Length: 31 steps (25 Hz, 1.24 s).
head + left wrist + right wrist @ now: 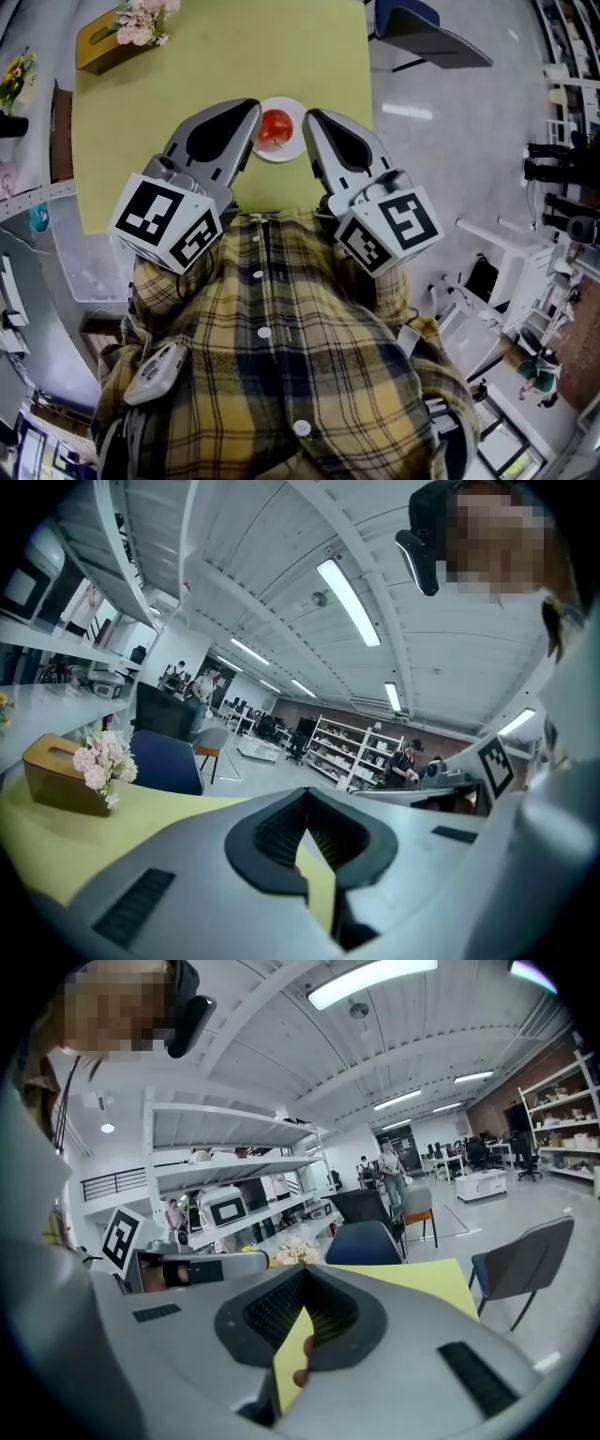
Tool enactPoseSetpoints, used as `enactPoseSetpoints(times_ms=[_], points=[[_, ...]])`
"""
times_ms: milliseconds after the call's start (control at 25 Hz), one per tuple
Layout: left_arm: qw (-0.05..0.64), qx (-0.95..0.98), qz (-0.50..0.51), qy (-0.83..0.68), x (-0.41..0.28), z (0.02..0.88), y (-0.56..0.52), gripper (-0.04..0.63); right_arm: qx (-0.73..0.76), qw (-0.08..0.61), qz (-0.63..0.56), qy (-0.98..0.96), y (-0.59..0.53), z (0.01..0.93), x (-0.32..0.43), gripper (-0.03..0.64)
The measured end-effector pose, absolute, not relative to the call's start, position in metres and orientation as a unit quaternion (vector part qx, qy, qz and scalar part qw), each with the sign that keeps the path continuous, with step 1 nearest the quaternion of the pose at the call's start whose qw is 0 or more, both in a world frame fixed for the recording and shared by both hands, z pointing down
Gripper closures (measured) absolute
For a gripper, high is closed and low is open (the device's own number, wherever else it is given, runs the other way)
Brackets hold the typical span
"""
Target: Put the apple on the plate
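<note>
Red apple (275, 126) on white plate (284, 155); left hand-held gripper (249, 112) and right hand-held gripper (313, 118) both closed, empty.

Yellow-navy plaid shirt (281, 375), white buttons (264, 332). Left gripper (253, 112) and right gripper (310, 118): grey shells, black-white marker cubes (169, 223).

The apple (275, 127) is red and its plate (292, 151) white, at twelve o'clock. The table (187, 84) is yellow-green. The left gripper (253, 111) and right gripper (309, 118) are grey with black pads (277, 834). Their cubes (169, 223) bear black-and-white square markers. The shirt (281, 375) is yellow-and-navy plaid with white buttons (264, 332). At ten o'clock, pink flowers (142, 21) stand by a tan box (92, 47).
</note>
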<state>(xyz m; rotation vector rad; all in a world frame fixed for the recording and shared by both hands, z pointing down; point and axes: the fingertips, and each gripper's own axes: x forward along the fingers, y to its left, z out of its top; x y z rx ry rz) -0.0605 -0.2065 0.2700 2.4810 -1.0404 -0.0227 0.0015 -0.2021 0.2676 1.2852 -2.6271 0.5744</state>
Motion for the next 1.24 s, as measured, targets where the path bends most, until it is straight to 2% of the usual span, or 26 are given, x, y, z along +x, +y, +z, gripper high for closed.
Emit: enactPoseSetpoints(times_ms=[640, 1240], points=[[0.22, 0.898, 0.004, -0.38, -0.059, 0.276, -0.206, 0.588, 0.422, 0.084, 0.195, -0.882, -0.198, 0.269, 0.001, 0.621], [0.189, 0.932, 0.065, -0.301, -0.049, 0.287, -0.214, 0.588, 0.423, 0.1, 0.189, -0.881, -0.197, 0.276, 0.006, 0.621]])
